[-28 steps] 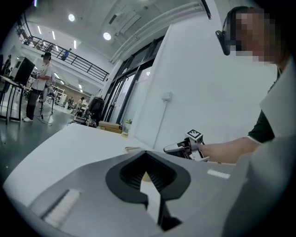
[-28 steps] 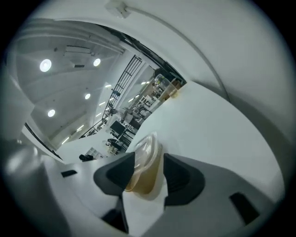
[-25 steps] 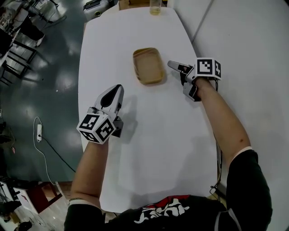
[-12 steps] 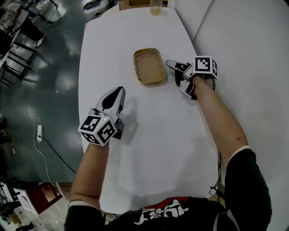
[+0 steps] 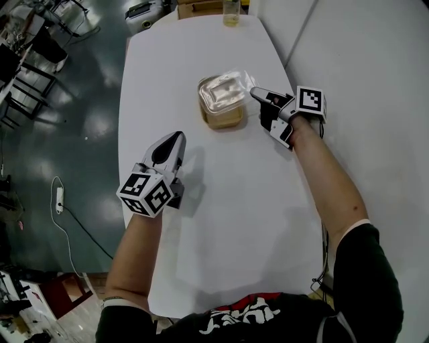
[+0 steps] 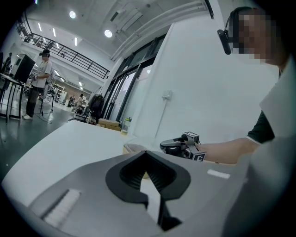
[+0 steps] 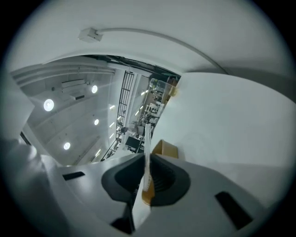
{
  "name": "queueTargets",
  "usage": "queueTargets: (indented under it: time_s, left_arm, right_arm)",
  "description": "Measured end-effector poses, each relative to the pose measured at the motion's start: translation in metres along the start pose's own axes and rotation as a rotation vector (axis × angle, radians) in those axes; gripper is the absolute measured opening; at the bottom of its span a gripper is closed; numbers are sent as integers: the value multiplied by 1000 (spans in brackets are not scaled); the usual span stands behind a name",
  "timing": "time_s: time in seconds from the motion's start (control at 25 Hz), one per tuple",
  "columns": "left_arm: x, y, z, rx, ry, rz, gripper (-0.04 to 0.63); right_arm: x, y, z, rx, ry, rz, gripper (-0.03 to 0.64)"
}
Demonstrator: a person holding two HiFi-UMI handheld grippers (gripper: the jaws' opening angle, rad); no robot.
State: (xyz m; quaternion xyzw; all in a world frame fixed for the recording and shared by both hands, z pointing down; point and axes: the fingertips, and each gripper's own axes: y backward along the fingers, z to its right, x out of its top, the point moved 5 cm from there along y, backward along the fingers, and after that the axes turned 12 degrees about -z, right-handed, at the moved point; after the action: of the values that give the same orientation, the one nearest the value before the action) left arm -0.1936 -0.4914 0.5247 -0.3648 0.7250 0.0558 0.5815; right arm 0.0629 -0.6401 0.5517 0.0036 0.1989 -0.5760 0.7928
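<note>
- clear lid (image 5: pixel 226 88): thin, glossy, crinkly plastic. It sits tilted over the tan box (image 5: pixel 226 118), and only its edge shows in the right gripper view (image 7: pixel 147 134).
- right gripper (image 5: pixel 256 93): jaws clamped on the lid's near rim. The lid runs out ahead of the tips, and the box is just past them and a little lower.
- tan box: shallow, rounded rectangle, matte, fibre-like. Its long axis lies crosswise to the direction the right gripper points. The part nearest the person is uncovered.
- left gripper (image 5: pixel 175 136): jaws together with nothing between them. The box is ahead of it and off to its right, well apart, so the right gripper is much the nearer one.
- table (image 5: pixel 221 201): white, smooth, with rounded ends; it carries the box.
- cup (image 5: pixel 231 10): translucent, at the far end of the table, well beyond both grippers.
</note>
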Motion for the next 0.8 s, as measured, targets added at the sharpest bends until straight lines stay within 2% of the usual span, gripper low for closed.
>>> queueTargets:
  time_s: [0.36,0.6,0.8]
  left_arm:
    - [21,10,5,13,-15,37,-2]
    - [39,28,17,18,-18,71,-2]
    - [62,51,31,23,-49,99,-2]
  right_arm:
    - [8,17,-27,41,66,67,34]
    - [16,33,-62,46,130,119,34]
    - [18,45,-102,69,182,155,34]
